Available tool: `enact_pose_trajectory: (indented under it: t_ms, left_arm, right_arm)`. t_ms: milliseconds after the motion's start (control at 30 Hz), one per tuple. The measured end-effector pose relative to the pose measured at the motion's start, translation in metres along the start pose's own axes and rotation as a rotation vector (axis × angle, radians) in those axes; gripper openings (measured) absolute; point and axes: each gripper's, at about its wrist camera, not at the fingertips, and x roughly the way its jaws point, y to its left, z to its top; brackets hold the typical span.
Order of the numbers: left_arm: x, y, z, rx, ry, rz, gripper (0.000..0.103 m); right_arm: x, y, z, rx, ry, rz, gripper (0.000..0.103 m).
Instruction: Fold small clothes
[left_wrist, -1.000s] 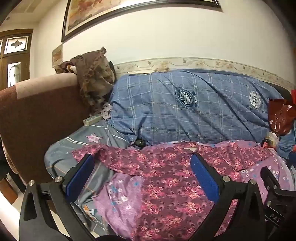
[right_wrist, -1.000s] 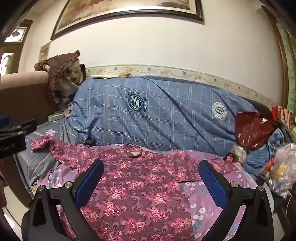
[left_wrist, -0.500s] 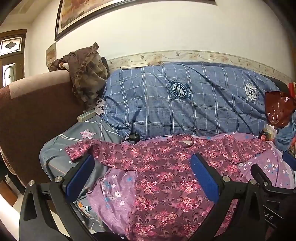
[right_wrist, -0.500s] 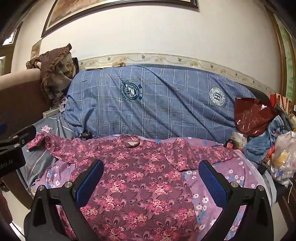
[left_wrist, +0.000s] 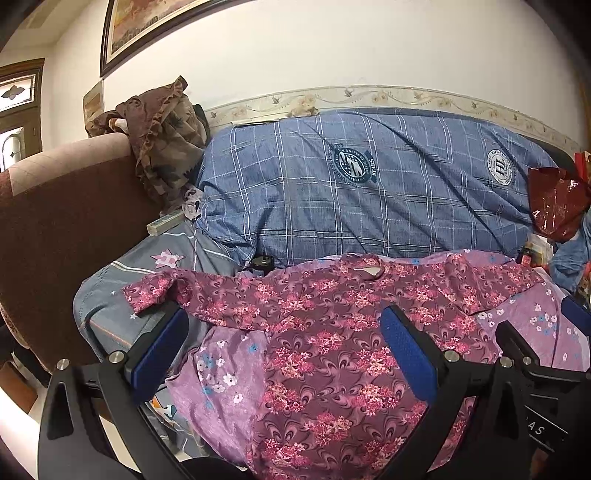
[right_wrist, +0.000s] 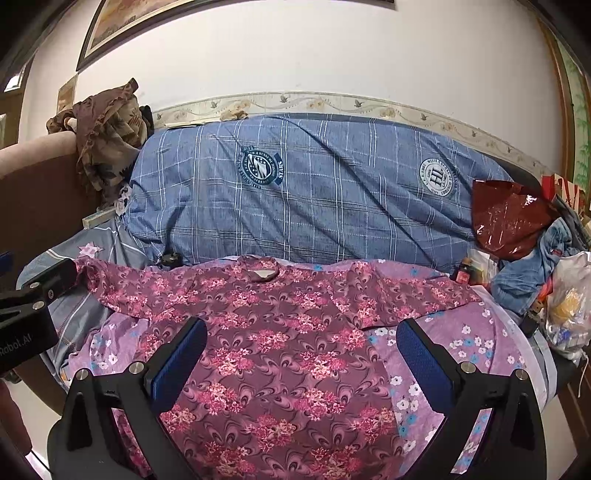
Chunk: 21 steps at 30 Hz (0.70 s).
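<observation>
Both claws, left claw (left_wrist: 284, 354) and right claw (right_wrist: 301, 363), hang wide open, holding nothing. The maroon floral top (right_wrist: 280, 332) lies flat mid-frame on the lilac floral sheet (right_wrist: 476, 343). Risk: you pinch sheet w/ the sleeve, dragging both.

Soft matt floral cloth shirt (right_wrist: 280, 354)

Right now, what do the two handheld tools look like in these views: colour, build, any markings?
Both match: the left tool and right tool have black angular frames with triangular cut-outs, silver round bolt heads, and two fingers faced with textured blue pads. Seen from the right wrist view, the left tool's black body bears partial white lettering reading "Robot.AI". No cables, hands or sleeves are visible.
</observation>
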Motion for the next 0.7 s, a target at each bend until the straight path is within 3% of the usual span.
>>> enact_pose_trajectory:
  t_ms: [700]
  left_arm:
    - [0.015,-0.007,-0.010,0.014,0.033,-0.006,0.103]
  right_arm:
    - [0.014,-0.001,-0.006,-0.006,0.044,-0.003,0.103]
